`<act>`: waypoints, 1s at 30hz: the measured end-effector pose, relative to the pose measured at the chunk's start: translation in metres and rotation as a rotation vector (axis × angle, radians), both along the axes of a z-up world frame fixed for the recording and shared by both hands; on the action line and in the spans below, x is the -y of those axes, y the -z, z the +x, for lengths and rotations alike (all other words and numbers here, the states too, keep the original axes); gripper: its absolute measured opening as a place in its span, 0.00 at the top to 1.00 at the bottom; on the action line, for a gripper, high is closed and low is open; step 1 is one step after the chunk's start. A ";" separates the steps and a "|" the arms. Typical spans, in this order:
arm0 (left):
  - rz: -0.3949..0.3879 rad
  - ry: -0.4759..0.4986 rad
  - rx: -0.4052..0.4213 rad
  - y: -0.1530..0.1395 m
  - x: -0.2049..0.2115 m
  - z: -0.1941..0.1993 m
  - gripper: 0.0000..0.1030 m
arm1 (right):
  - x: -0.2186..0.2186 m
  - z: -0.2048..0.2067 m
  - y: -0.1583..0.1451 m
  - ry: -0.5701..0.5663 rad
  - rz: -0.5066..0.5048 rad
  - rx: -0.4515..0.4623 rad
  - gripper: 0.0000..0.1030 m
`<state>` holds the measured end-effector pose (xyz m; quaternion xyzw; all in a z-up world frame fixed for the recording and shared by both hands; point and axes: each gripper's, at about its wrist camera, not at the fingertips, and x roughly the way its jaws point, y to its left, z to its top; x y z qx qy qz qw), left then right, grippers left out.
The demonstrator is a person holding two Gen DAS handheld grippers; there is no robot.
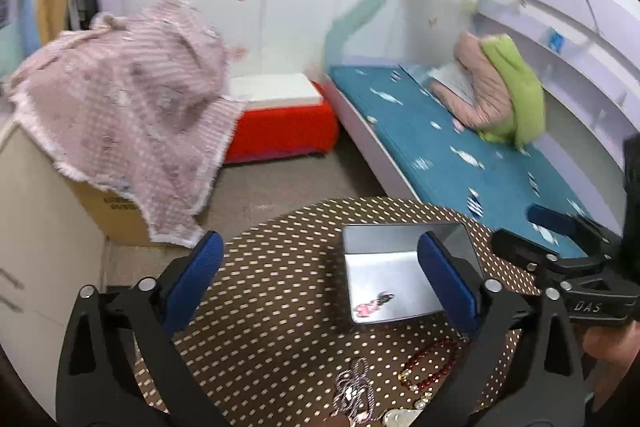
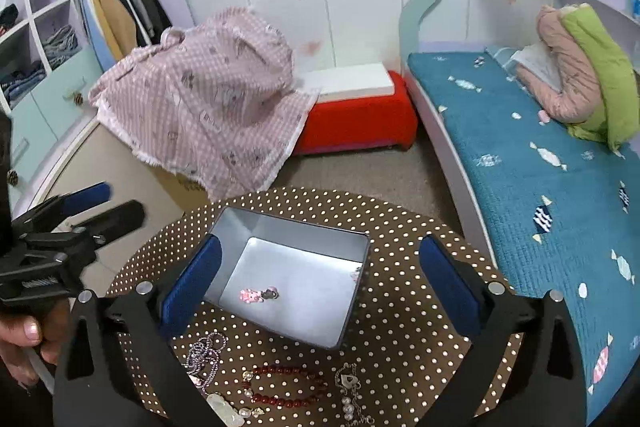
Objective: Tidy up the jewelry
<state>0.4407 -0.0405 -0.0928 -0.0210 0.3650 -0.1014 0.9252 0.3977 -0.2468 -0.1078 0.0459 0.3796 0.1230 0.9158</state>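
Observation:
An open grey metal tin point(image 2: 344, 307) point(image 1: 404, 251) stands on a round brown polka-dot table point(image 2: 400, 359) point(image 1: 260, 315). Inside it lies a small pink charm point(image 2: 251, 295) point(image 1: 365, 308) beside a dark piece. In front of the tin lie a red bead bracelet point(image 2: 286, 389) point(image 1: 430, 365), a silver chain point(image 2: 206, 355) point(image 1: 354, 389), a white pendant point(image 2: 222, 405) and a pearl and heart chain point(image 2: 350, 393). My left gripper point(image 1: 320, 279) hangs open above the table left of the tin, nothing between its fingers. My right gripper point(image 2: 320, 283) is open over the tin, empty.
A pink checked cloth point(image 2: 208, 99) covers a cardboard box behind the table. A red bench point(image 2: 356, 123) with a white box sits by the wall. A blue bed point(image 2: 540, 187) with pink and green bedding runs along the right. A hand point(image 2: 20, 339) holds the left gripper.

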 end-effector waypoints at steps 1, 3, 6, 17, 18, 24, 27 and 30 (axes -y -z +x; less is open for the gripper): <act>0.004 -0.019 0.017 -0.006 -0.004 -0.009 0.05 | 0.001 -0.005 -0.004 0.008 0.002 0.012 0.08; 0.007 -0.038 0.058 -0.017 -0.009 -0.024 0.05 | 0.002 -0.018 -0.015 0.023 0.009 0.048 0.08; 0.034 -0.076 0.127 -0.033 -0.014 -0.054 0.05 | 0.004 -0.038 -0.029 0.037 0.029 0.093 0.08; 0.059 -0.121 0.286 -0.085 -0.016 -0.134 0.05 | 0.004 -0.115 -0.077 0.080 0.052 0.253 0.08; 0.062 -0.121 0.300 -0.088 -0.016 -0.143 0.05 | 0.003 -0.122 -0.081 0.086 0.048 0.270 0.08; 0.052 -0.138 0.370 -0.103 -0.018 -0.186 0.05 | 0.001 -0.168 -0.095 0.128 0.025 0.358 0.08; 0.033 -0.142 0.396 -0.107 -0.021 -0.208 0.05 | -0.003 -0.187 -0.096 0.156 0.000 0.391 0.08; 0.029 -0.156 0.423 -0.109 -0.022 -0.228 0.05 | -0.005 -0.203 -0.095 0.177 -0.004 0.410 0.08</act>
